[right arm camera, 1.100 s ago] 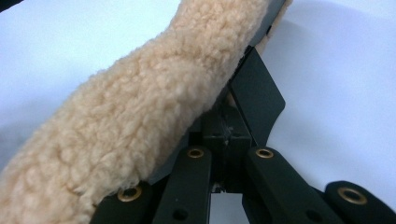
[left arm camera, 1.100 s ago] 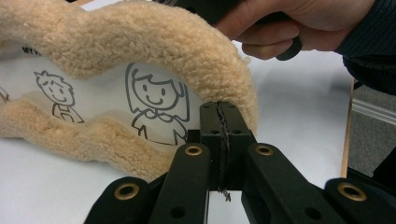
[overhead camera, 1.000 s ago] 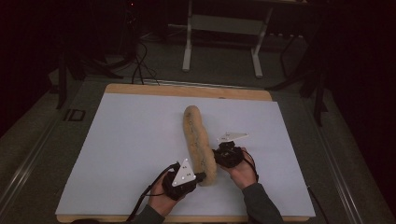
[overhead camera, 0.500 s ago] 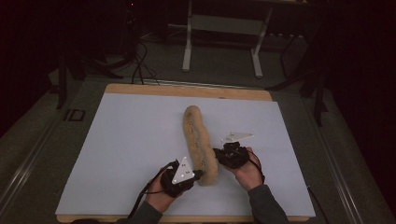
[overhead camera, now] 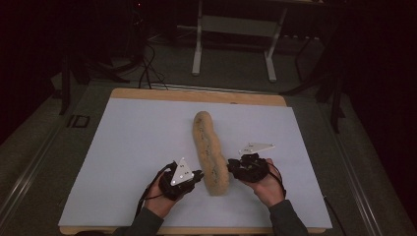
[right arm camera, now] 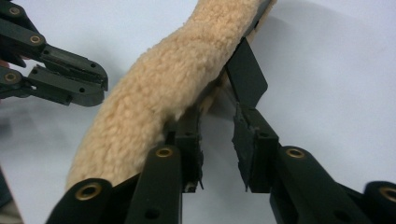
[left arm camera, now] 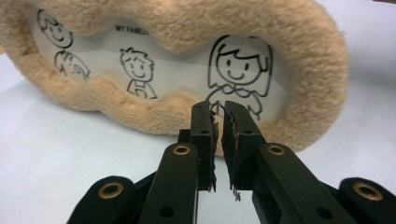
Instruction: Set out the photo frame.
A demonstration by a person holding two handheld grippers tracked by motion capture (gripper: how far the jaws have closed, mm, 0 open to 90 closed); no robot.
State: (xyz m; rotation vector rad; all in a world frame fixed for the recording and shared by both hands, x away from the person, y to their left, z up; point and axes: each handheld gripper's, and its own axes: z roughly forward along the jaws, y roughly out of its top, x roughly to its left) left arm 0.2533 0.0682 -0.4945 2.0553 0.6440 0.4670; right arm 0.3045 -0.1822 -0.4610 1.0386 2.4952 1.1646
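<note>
Left hand-held gripper (overhead camera: 196, 175): sits just left of the near end of the plush picture frame (overhead camera: 210, 152). Its own view has the jaws (left arm camera: 218, 135) parted by only a thin slit with nothing pinched in it. They've just been easing apart, so it's let go, and they stop right in front of the frame's fuzzy lower rim.

Right hand-held gripper (overhead camera: 231, 168): mirror spot, just right of that same near end. Jaws (right arm camera: 218, 149) clearly spread and have just been opening. The inner one looks like it's right up against the frame's furry edge, the other stands clear, so no squeeze on anything.

Hands: person's left hand (overhead camera: 164, 196) and right hand (overhead camera: 268, 183) come in from the near edge, one behind each gripper.

Plush frame: long, tan, fleecy thing standing on its edge, running away from the person, roughly mid-surface. Left gripper view shows the front: a window with cartoon family drawings (left arm camera: 238, 70) and small "MY FAMILY" lettering.

Frame's back: dark stand flap (right arm camera: 245, 74) sticks out behind it in the right gripper view, near the right gripper's jaws.

Surface: white sheet (overhead camera: 123, 157) over a wooden board (overhead camera: 196, 95), lit up.
</note>
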